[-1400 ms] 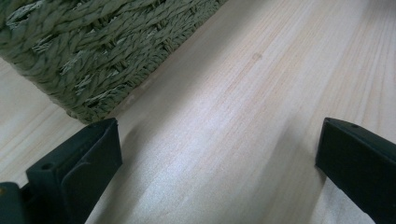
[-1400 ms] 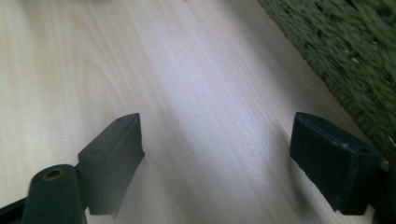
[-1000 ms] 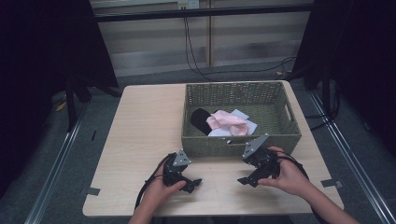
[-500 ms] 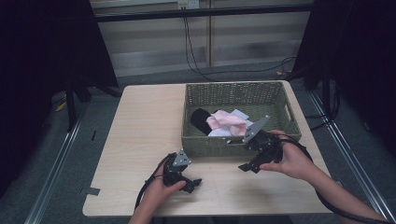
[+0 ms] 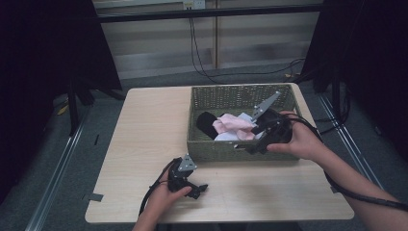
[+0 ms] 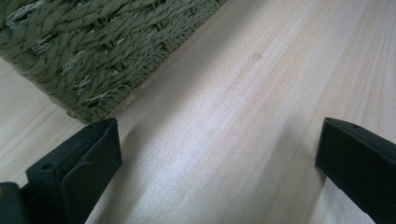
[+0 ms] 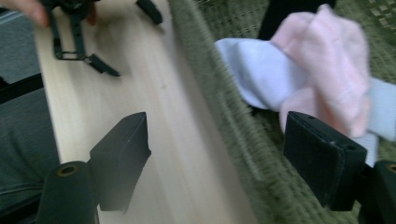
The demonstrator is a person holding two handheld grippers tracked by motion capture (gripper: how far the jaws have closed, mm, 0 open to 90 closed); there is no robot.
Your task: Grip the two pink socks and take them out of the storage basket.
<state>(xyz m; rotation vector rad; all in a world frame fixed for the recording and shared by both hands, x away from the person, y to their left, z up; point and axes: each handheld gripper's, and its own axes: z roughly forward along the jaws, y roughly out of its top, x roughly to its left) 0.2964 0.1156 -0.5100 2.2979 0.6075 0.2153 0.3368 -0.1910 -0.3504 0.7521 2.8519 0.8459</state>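
Right hand-held gripper [image 5: 250, 146] hovering wide open at the basket [image 5: 226, 149] rim.
Pink cloth [image 7: 327, 60] is looking soft, light; pinching a raised fold seems best. Left hand-held gripper [image 5: 199, 188] is resting open on the counter [image 5: 144, 130].

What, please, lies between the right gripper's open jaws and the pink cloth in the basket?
In the right gripper view, the basket's woven front rim runs between the right gripper and the pink cloth; a white cloth lies beside it.

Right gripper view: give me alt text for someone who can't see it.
The right tongs, open and empty, straddle the near wall of a green woven basket: one jaw over the wooden table, the other over a pink cloth lying on a white cloth inside. The left tongs rest on the table at the top left.
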